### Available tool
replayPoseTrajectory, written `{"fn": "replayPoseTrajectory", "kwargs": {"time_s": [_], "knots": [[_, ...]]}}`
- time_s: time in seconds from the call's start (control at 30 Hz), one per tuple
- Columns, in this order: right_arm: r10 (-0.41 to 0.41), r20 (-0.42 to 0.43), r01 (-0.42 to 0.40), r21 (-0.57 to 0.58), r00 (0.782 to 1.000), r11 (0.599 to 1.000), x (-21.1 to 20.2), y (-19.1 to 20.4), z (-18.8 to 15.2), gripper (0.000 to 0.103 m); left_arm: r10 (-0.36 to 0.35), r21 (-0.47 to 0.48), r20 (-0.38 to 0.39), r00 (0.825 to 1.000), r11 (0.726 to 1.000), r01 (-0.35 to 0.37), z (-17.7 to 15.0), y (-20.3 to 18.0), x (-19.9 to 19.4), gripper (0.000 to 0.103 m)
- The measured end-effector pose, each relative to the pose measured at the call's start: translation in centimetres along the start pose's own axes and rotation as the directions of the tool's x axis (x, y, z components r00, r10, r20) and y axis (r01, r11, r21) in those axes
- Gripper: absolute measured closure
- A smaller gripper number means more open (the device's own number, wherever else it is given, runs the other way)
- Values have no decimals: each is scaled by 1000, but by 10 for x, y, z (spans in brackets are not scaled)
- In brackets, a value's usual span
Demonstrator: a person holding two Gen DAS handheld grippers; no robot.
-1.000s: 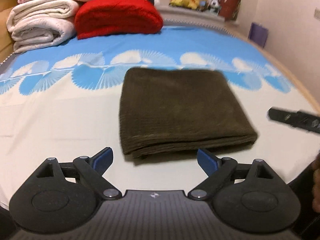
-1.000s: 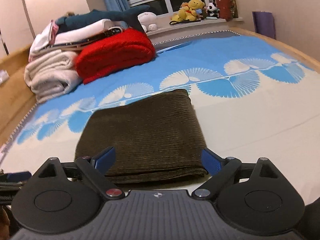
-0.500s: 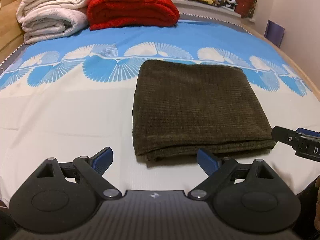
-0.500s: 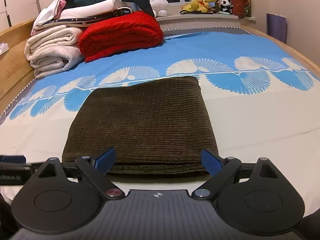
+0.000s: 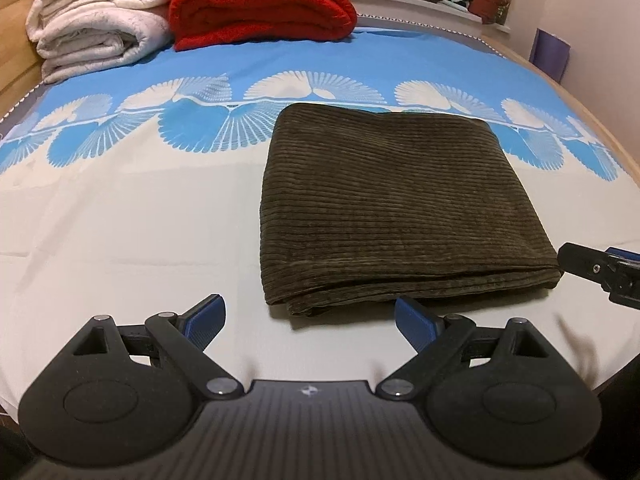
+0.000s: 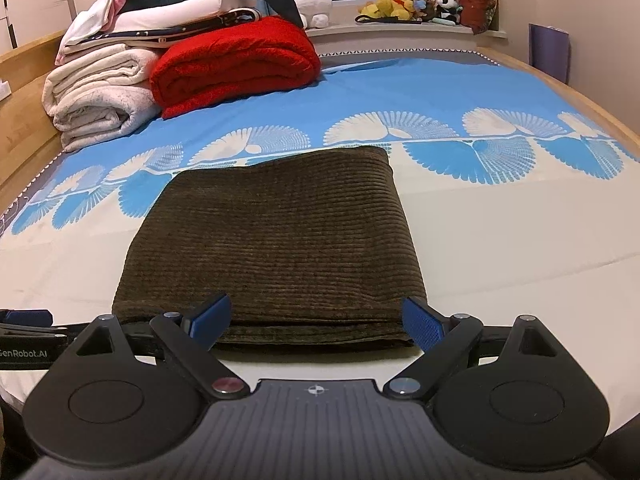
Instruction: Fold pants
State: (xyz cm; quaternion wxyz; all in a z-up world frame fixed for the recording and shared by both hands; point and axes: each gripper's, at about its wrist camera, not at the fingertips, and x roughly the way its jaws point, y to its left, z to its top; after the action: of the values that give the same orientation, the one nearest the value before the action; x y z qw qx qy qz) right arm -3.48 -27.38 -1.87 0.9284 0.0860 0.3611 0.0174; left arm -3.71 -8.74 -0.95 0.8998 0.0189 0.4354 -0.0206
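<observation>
The dark olive corduroy pants (image 5: 396,204) (image 6: 276,236) lie folded into a flat rectangle on the bed, layered edges facing me. My left gripper (image 5: 310,318) hovers just short of their near left corner, open, nothing between its blue pads. My right gripper (image 6: 316,320) is open at the near edge of the pants, its fingers spanning that edge without holding it. The right gripper's finger (image 5: 600,270) shows at the right border of the left wrist view. Part of the left gripper (image 6: 28,332) shows at the left border of the right wrist view.
The bed sheet (image 5: 120,220) is cream near me and blue with white fan shapes farther back. A red folded blanket (image 6: 236,64) and white rolled bedding (image 6: 96,96) sit at the back left. Plush toys (image 6: 404,0) line the window ledge. A wooden bed frame (image 6: 600,116) runs along the right.
Both grippers have come lower and closer to the near edge of the folded pants. They stay open. The pants have not moved.
</observation>
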Motion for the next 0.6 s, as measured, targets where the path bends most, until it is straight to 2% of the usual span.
{"fn": "replayPoseTrajectory", "kwargs": {"time_s": [0.03,0.07,0.6], "knots": [[0,-2,0,0,1000,1000,1,0,0,10,-2,2,1,1000,1000,2,0,-1,0,6],[-1,-3,1,1,1000,1000,1,-1,0,10,-3,3,1,1000,1000,3,0,-1,0,0],[7,-19,-7,-17,1000,1000,7,2,-1,10,-9,3,13,1000,1000,9,1,1,0,0]]}}
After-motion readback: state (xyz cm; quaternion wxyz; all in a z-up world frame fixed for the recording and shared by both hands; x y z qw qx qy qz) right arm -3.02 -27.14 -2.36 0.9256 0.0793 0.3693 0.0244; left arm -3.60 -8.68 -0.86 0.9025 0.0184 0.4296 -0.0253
